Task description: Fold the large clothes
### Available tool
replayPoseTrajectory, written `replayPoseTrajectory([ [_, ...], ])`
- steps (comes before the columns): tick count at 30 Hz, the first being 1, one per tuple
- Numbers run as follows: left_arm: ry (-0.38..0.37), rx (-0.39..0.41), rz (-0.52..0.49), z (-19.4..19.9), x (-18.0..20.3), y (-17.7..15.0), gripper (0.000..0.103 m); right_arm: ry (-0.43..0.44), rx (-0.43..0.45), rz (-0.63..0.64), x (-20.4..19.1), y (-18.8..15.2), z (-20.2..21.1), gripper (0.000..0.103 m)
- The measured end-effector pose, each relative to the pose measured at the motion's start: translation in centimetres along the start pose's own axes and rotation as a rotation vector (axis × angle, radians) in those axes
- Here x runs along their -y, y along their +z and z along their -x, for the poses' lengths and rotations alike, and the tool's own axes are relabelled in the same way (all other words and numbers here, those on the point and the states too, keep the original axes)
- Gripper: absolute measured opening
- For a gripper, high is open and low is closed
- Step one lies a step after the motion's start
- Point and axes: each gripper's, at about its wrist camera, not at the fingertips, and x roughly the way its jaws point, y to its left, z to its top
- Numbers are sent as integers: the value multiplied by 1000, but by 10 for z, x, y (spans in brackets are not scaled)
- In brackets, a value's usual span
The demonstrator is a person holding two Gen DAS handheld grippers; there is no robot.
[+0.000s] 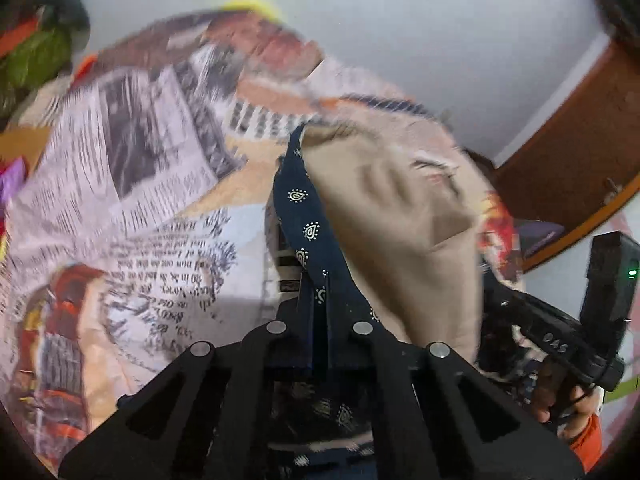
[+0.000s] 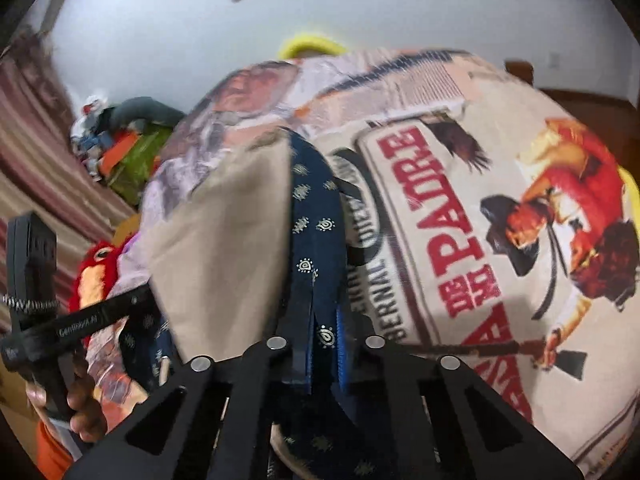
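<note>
both the left gripper [image 1: 320, 320] and the right gripper [image 2: 324, 332] are clamped tight on the navy paisley-print fabric strip [image 1: 304, 216], edging a beige garment [image 1: 384, 216] raised over the newspaper-print bedsheet [image 1: 132, 168].

Looks like a home, prob. a bedroom or living rm. The printed sheet [image 2: 460, 208] w/ newspaper text and cowboy poster art covers a wide soft surface, likely a bed. Left of it: striped curtain [image 2: 36, 148] and a pile of toys/clothes [image 2: 120, 148], plus a red plush toy [image 2: 96, 264] nearer the camera. Behind it a plain white wall [image 1: 400, 20]; to the right, brown wooden furniture [image 1: 568, 152].
</note>
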Motion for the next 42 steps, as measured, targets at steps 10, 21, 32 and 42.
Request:
replayPoseTrajectory([
  [10,-35,-8,-201,88,35,-67,2,47,15,161,-31,-54,95,4],
  [21,64,-191,-278,83,12,-188,3,-29,-102,290,-51,-173,126,5],
  [32,112,-145,-268,123,-10,-188,23,-62,-132,246,-58,-174,160,5],
  [42,117,-36,-199,122,-9,-130,53,-29,-2,261,-84,-125,153,75],
])
